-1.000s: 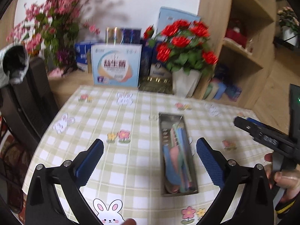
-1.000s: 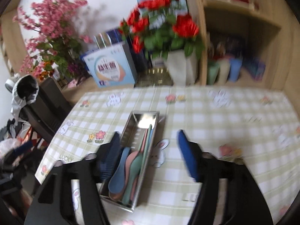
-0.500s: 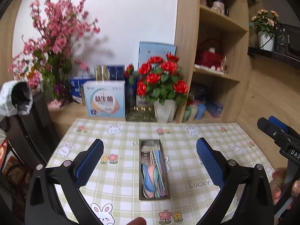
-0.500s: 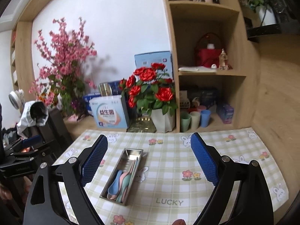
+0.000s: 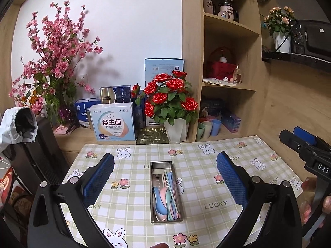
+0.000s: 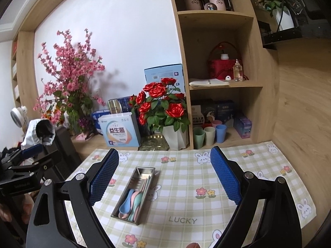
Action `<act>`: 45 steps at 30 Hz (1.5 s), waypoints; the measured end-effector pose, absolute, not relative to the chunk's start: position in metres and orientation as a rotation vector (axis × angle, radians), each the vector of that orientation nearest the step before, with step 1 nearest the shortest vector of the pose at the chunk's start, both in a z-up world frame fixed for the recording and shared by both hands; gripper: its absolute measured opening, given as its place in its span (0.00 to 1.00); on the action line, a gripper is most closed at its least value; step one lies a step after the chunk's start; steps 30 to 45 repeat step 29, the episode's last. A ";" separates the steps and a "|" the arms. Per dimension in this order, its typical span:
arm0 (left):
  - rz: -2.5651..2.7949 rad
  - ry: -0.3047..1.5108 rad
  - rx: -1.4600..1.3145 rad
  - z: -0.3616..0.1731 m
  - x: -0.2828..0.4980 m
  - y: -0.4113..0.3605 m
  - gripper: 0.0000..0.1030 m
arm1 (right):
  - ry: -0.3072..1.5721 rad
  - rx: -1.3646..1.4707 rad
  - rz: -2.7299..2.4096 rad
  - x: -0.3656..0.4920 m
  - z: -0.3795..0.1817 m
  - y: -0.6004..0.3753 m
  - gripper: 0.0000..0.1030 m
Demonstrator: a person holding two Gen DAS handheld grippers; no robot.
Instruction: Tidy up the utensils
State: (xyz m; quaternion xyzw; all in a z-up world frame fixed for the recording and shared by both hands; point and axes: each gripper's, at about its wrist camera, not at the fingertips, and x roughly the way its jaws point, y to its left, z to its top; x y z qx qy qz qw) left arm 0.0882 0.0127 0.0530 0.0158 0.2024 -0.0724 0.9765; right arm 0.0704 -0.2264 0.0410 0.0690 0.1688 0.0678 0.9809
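Moved: both grippers pulled up and back from the tray since a second ago; we now see the whole tablecloth (image 5: 132, 202) and the shelves behind.
Left gripper (image 5: 165, 179): jaws wide, nothing between them, well above the table.
Right gripper (image 6: 164, 175): jaws wide, empty, hanging clear of everything.
Tray (image 5: 160, 165): steel, narrow, mid-table, ahead of and below both grippers.
Utensils (image 5: 165, 198): pastel spoons and sticks all inside the tray, bowls at the near end, handles toward the far end.
Long axis: tray runs away from us, almost straight down the left gripper's line; in the right view (image 6: 142, 170) it slants, near end to the left.
Nearer hand: we judge about equal; left is better lined up.
Loose items: none we can see on the cloth.
Task status: we judge done, or nearly so.
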 end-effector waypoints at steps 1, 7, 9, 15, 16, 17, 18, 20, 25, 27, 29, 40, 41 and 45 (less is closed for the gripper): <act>-0.147 0.409 0.033 0.053 0.088 0.012 0.94 | 0.341 0.138 0.136 0.071 0.041 -0.226 0.84; -0.152 0.405 0.041 0.054 0.086 0.012 0.94 | 0.341 0.136 0.133 0.070 0.041 -0.226 0.84; -0.152 0.404 0.043 0.054 0.085 0.012 0.94 | 0.339 0.135 0.133 0.070 0.042 -0.226 0.84; -0.155 0.404 0.035 0.054 0.084 0.012 0.94 | 0.333 0.134 0.131 0.070 0.044 -0.228 0.84; -0.155 0.403 0.031 0.054 0.084 0.013 0.94 | 0.333 0.135 0.131 0.070 0.044 -0.229 0.84; -0.155 0.402 0.028 0.054 0.084 0.013 0.94 | 0.334 0.134 0.131 0.070 0.044 -0.228 0.84; -0.159 0.399 0.027 0.054 0.083 0.013 0.94 | 0.333 0.134 0.132 0.070 0.044 -0.228 0.84; -0.159 0.397 0.030 0.054 0.082 0.013 0.94 | 0.331 0.135 0.128 0.070 0.045 -0.230 0.84; -0.148 0.396 0.039 0.056 0.081 0.011 0.94 | 0.331 0.138 0.125 0.070 0.047 -0.233 0.84; -0.149 0.396 0.035 0.056 0.081 0.012 0.94 | 0.330 0.140 0.124 0.070 0.046 -0.234 0.84; -0.152 0.393 0.034 0.057 0.081 0.012 0.94 | 0.328 0.142 0.121 0.070 0.046 -0.235 0.84; -0.152 0.393 0.034 0.057 0.081 0.012 0.94 | 0.328 0.142 0.121 0.070 0.046 -0.235 0.84; -0.152 0.393 0.034 0.057 0.081 0.012 0.94 | 0.328 0.142 0.121 0.070 0.046 -0.235 0.84; -0.152 0.393 0.034 0.057 0.081 0.012 0.94 | 0.328 0.142 0.121 0.070 0.046 -0.235 0.84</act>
